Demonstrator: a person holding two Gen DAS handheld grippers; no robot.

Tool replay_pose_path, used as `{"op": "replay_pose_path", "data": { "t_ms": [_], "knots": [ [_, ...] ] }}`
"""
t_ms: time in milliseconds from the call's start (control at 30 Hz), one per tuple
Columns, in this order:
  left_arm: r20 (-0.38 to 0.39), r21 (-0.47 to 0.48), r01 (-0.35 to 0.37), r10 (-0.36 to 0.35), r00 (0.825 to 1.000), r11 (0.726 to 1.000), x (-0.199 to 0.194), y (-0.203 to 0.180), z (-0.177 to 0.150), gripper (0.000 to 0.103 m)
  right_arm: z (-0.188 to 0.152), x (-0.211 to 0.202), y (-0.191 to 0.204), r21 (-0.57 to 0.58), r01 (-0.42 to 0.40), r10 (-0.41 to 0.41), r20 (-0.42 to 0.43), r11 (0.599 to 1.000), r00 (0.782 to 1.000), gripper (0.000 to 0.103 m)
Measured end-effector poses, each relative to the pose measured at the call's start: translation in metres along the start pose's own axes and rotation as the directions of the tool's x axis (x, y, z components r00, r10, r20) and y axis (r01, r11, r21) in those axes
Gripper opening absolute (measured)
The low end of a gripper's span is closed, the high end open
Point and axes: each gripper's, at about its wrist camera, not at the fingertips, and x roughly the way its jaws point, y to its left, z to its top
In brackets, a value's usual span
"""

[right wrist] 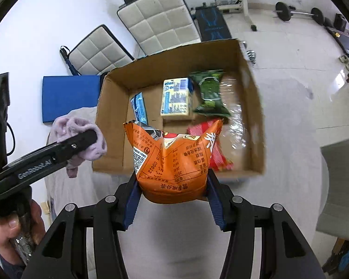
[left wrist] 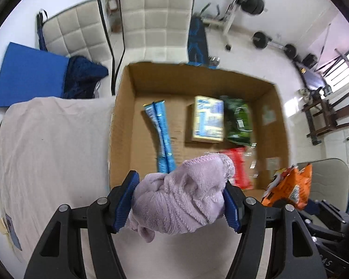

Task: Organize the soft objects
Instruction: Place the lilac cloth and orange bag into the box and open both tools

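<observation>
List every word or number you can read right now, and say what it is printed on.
"GenRobot.AI": side of the left gripper, in the right wrist view.
"09812": back of the orange snack bag, printed upside down.
Chinese nutrition table and QR code on the same bag: too small to read.
Yellow and blue box, green packet, blue packets, red packet: print too blurred to read.

black linkage arms with silver rivets and ribbed blue pads (left wrist: 231, 205) on both grippers — white "genrobot.ai" lettering along the left gripper (right wrist: 82, 143), bare-skinned hand (right wrist: 16, 230) at eight o'clock.
</observation>
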Motion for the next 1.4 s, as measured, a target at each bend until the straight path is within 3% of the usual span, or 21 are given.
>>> {"op": "replay_pose_path", "data": {
  "t_ms": [267,533,933,1033,1167,1333,1400],
  "knots": [
    [-0.145,-0.031,0.006,-0.010,0.989,1.000,0.059,0.021,0.018,0.064,0.022,0.075,0.014,-0.016,0.015,-0.016,-0.093,1.000,0.996,0.055],
    [-0.216,-0.012,0.006,-0.009,0.976,1.000,0.090,0.019,0.013,0.064,0.021,0.131,0.022,-0.050,0.018,-0.027,-0.182,0.999,0.983,0.055],
    [-0.293,-0.023,-0.049,0.040,0.955,0.999,0.106,0.020,0.012,0.072,0.021,0.160,0.025,-0.067,0.020,-0.036,-0.253,0.998,0.967,0.060],
    [-0.307,-0.040,-0.035,0.021,0.951,0.999,0.107,0.021,0.011,0.072,0.022,0.163,0.022,-0.062,0.056,-0.071,-0.267,0.997,0.961,0.069],
    [-0.305,-0.051,-0.031,0.014,0.952,0.998,0.105,0.022,0.009,0.073,0.022,0.163,0.020,-0.056,0.066,-0.079,-0.272,0.996,0.959,0.070],
    [-0.277,-0.054,-0.032,0.016,0.961,0.998,0.096,0.021,0.008,0.091,0.023,0.153,0.012,-0.052,0.091,-0.101,-0.255,0.994,0.961,0.071],
    [-0.268,-0.048,-0.035,0.021,0.963,0.998,0.092,0.019,0.006,0.097,0.024,0.148,0.009,-0.055,0.112,-0.122,-0.241,0.992,0.963,0.078]
  ]
}}
